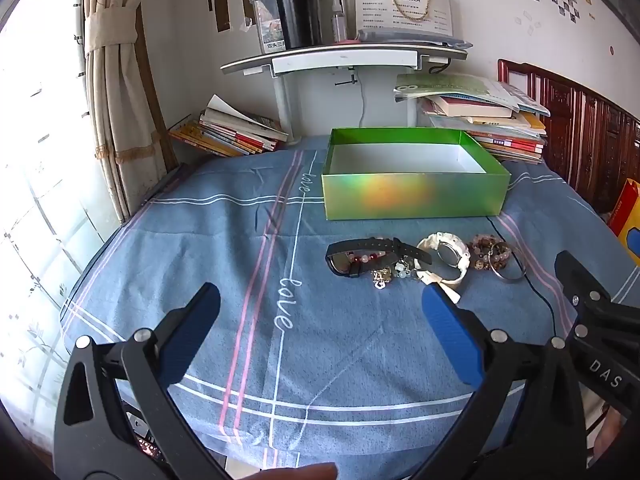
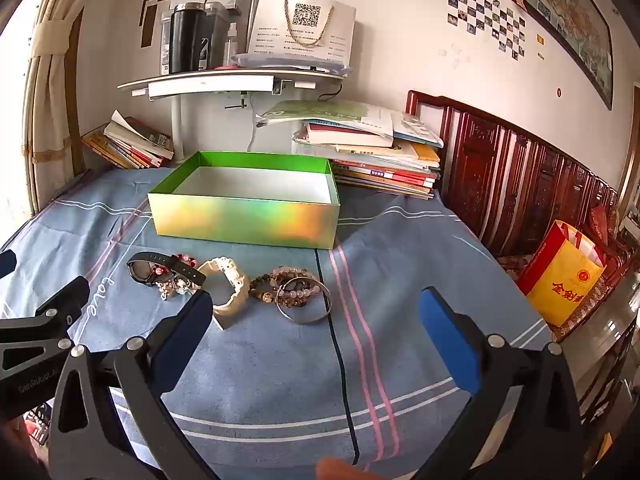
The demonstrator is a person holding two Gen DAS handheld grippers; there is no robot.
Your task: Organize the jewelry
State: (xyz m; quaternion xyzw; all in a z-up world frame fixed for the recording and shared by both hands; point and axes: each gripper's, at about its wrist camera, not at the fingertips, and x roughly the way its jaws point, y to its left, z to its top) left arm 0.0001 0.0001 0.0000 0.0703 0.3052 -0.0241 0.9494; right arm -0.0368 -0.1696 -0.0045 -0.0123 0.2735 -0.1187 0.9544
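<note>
An empty shiny green box [image 1: 416,196] [image 2: 244,220] stands on the blue cloth. In front of it lies a row of jewelry: a black watch [image 1: 360,254] [image 2: 160,266] over a small charm bracelet [image 1: 390,274], a white watch [image 1: 448,258] [image 2: 228,290], beaded bracelets [image 1: 490,256] [image 2: 288,284] and a silver bangle [image 2: 306,306]. My left gripper [image 1: 320,296] hovers open, short of the pile and to its left. My right gripper [image 2: 316,300] is open too, its fingers on either side of the bracelets but nearer me.
Stacks of books [image 1: 228,132] [image 2: 376,152] lie behind the box on both sides. A white shelf [image 1: 344,58] holds a black flask [image 1: 298,12]. A dark wooden headboard [image 2: 520,176] and a yellow bag [image 2: 560,280] are to the right, a curtain [image 1: 116,80] to the left.
</note>
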